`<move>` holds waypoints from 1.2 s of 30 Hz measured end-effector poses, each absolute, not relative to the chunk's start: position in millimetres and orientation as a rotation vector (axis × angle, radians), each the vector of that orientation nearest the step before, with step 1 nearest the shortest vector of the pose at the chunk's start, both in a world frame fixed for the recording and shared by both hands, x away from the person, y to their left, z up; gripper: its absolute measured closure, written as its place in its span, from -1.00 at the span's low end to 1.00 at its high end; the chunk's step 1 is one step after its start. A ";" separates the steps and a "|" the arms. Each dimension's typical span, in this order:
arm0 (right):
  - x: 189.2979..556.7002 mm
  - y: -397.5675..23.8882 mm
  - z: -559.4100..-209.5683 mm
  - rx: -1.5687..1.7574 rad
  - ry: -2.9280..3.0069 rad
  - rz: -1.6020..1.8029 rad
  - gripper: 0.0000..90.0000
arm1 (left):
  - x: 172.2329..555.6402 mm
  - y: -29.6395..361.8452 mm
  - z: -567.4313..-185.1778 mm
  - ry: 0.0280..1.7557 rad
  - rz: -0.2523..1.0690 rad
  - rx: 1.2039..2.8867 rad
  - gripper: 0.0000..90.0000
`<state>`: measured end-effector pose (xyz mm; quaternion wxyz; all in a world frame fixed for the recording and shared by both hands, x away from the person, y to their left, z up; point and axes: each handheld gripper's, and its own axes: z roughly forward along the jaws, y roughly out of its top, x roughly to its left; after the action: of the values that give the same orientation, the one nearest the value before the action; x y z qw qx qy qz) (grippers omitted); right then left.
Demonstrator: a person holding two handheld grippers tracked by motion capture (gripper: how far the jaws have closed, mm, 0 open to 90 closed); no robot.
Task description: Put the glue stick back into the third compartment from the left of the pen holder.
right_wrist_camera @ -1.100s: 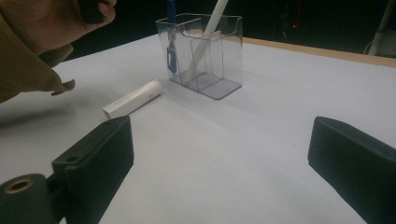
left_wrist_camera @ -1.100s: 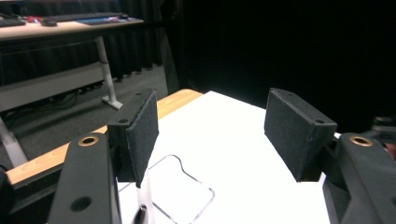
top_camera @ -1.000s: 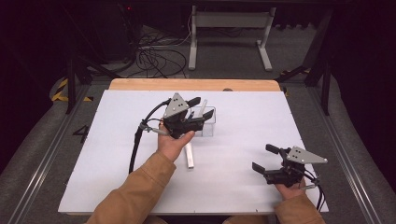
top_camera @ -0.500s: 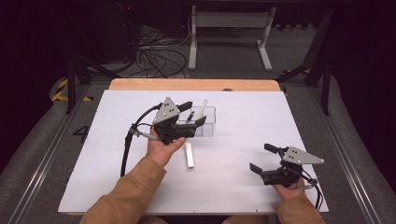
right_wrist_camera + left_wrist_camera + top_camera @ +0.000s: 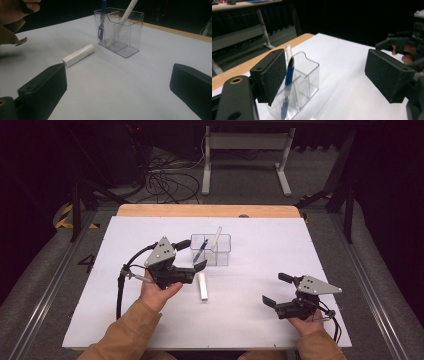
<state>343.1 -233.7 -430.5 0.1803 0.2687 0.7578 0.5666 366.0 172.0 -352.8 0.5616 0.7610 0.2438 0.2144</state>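
A dark "4" on the floor [image 5: 86,262] left of the table [image 5: 150,320].

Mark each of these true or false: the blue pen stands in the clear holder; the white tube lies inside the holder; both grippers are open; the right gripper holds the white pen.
1. The blue pen stands in the clear holder. True.
2. The white tube lies inside the holder. False: it lies on the table, in front of the holder.
3. The left gripper and right gripper are both open. True.
4. The right gripper holds the white pen. False: that pen leans in the holder; the jaws are empty.
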 end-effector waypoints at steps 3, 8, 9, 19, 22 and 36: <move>342.6 -231.8 -429.2 0.759 2.141 1.602 -0.98 | 360.2 178.1 -356.6 0.587 0.506 1.821 -0.63; 341.1 -226.7 -425.5 0.752 2.148 1.602 -1.00 | 356.4 192.0 -361.5 0.622 0.466 1.820 -0.64; 340.6 -225.7 -424.7 0.754 2.145 1.601 -1.00 | 356.0 194.3 -362.3 0.626 0.468 1.821 -0.65; 337.2 -214.5 -420.1 0.783 2.119 1.580 -0.99 | 348.2 210.2 -373.1 0.663 0.503 1.860 -0.66; 337.6 -212.8 -419.9 0.788 2.129 1.586 -0.98 | 347.3 214.0 -375.0 0.666 0.514 1.864 -0.66; 334.1 -210.6 -416.7 0.764 2.150 1.541 -0.78 | 339.8 225.6 -383.1 0.686 0.517 1.862 -0.66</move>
<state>334.1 -210.6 -416.7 0.1928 0.2722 0.7661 0.5493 339.8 225.6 -383.1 0.5189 0.7763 0.2859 0.2156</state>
